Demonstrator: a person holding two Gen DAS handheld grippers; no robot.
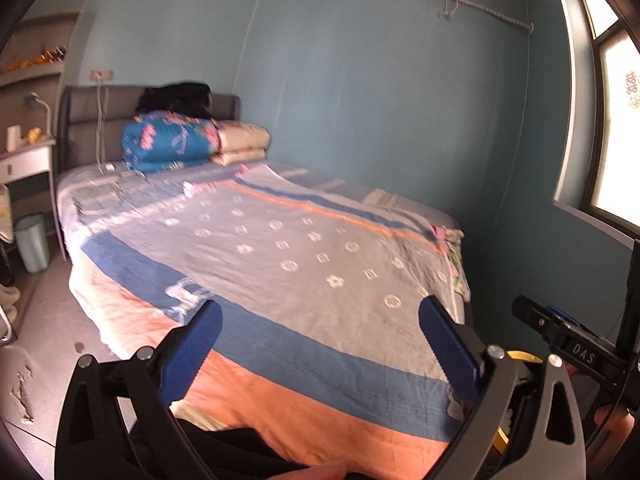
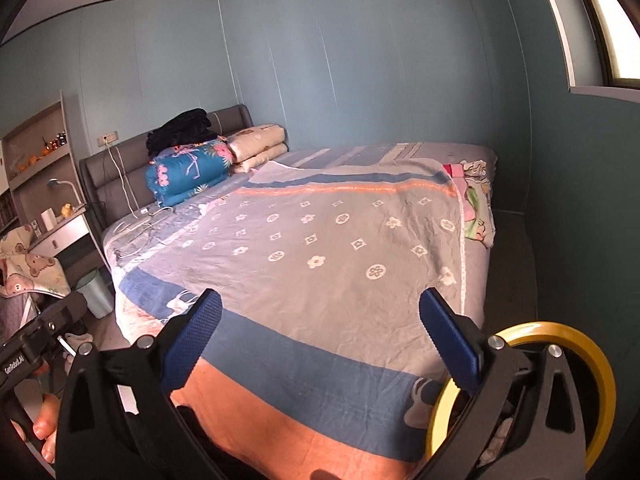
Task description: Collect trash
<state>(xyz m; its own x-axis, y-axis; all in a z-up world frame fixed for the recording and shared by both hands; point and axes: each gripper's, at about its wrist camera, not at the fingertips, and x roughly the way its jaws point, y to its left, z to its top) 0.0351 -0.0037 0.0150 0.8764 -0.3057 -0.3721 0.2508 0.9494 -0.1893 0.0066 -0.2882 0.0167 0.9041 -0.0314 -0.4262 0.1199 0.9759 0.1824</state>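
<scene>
Over one bed (image 2: 320, 240): two wide-open tools (image 1: 320, 312) (image 2: 320, 304).

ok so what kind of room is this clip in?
A bedroom, almost certainly in a home. A made bed with a padded grey headboard fills the view, folded quilts are stacked at its head, and a small desk with a lamp stands beside it.

Left gripper (image 1: 320, 344) held level, blue-padded jaws spread wide, nothing between them. Right gripper (image 2: 320, 340) same: jaws wide apart, nothing gripped. Bare fingers (image 2: 42, 428) at right view's lower left, probably left hand on handle.
</scene>
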